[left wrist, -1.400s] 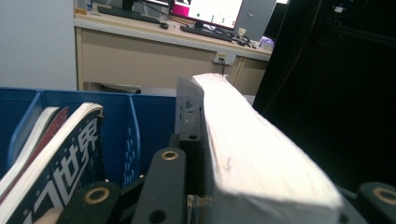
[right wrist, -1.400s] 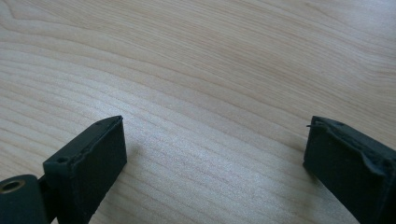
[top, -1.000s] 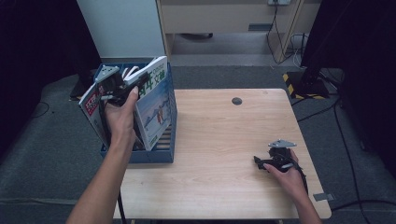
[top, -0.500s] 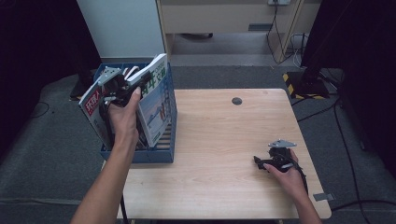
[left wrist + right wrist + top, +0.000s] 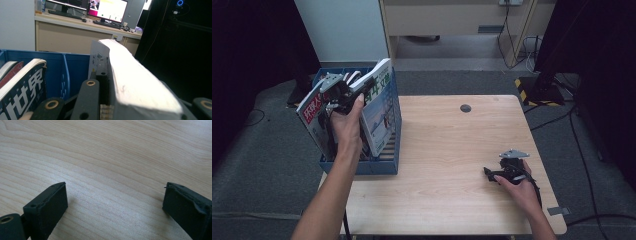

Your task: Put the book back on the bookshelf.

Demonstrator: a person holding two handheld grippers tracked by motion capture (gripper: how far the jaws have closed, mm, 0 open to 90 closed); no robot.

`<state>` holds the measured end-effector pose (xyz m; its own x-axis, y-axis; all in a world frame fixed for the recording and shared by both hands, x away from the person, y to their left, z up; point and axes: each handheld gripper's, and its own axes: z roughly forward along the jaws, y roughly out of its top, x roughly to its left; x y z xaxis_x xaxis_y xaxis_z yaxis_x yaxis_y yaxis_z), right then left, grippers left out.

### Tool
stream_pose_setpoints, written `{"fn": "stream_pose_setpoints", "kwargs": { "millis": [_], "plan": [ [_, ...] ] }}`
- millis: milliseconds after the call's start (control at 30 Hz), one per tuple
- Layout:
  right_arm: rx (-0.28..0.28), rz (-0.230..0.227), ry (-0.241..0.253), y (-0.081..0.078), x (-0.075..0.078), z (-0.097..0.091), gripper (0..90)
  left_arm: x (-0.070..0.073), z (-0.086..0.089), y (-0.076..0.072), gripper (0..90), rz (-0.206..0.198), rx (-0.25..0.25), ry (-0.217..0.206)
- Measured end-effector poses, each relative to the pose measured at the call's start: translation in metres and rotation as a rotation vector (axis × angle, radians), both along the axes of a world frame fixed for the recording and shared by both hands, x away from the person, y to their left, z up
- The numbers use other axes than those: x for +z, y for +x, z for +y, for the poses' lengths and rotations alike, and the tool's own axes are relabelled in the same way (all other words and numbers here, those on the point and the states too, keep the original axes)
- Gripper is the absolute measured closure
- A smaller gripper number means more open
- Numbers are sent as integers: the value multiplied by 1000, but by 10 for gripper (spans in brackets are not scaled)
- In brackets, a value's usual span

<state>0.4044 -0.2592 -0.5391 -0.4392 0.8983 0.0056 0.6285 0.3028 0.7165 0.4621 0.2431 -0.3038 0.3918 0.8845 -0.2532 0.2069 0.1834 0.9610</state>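
A thick white-edged magazine point(image 5: 132, 75) stood clamped in the left tool point(image 5: 354, 92), upright in the blue slatted plastic crate point(image 5: 387, 165). Just beside it leaned a glossy magazine point(image 5: 22, 82) with bold characters. The right tool point(image 5: 115, 207) rested on the pale wood-grain bench point(image 5: 452, 150), its matte black jaws wide apart.

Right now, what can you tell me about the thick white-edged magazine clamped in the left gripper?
The thick magazine with white page edges stands tilted in the blue slatted plastic file crate at the table's left edge, leaning toward the table. Its glossy cover shows a pale blue picture with green characters near the top. The left gripper clamps its upper edge, jaws on either side of the page block, seen close in the left gripper view. A red-titled magazine leans the other way in the same crate.
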Motion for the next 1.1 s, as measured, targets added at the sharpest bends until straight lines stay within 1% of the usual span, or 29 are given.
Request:
{"fn": "stream_pose_setpoints", "kwargs": {
  "millis": [267, 400, 500, 800, 933, 1033, 1100],
  "plan": [
    [2, 2, 0, 0, 0, 0, 60, -11, -2, 4, 721, 0, -2, -12],
    [1, 2, 0, 0, 0, 0, 60, -16, -2, 6, 720, -1, 4, -11],
    [2, 2, 0, 0, 0, 0, 60, -19, -1, 7, 719, -3, -3, -7],
    [0, 1, 0, 0, 0, 0, 60, -26, -1, 7, 718, -14, -7, -21],
    [0, 0, 0, 0, 0, 0, 60, -30, -1, 6, 717, -20, 4, -40],
    [0, 0, -1, 0, 0, 0, 59, -32, -3, 5, 717, -24, 8, -36],
    [0, 0, -1, 0, 0, 0, 59, -33, -3, 5, 717, -18, 9, -32]
  ]
}}
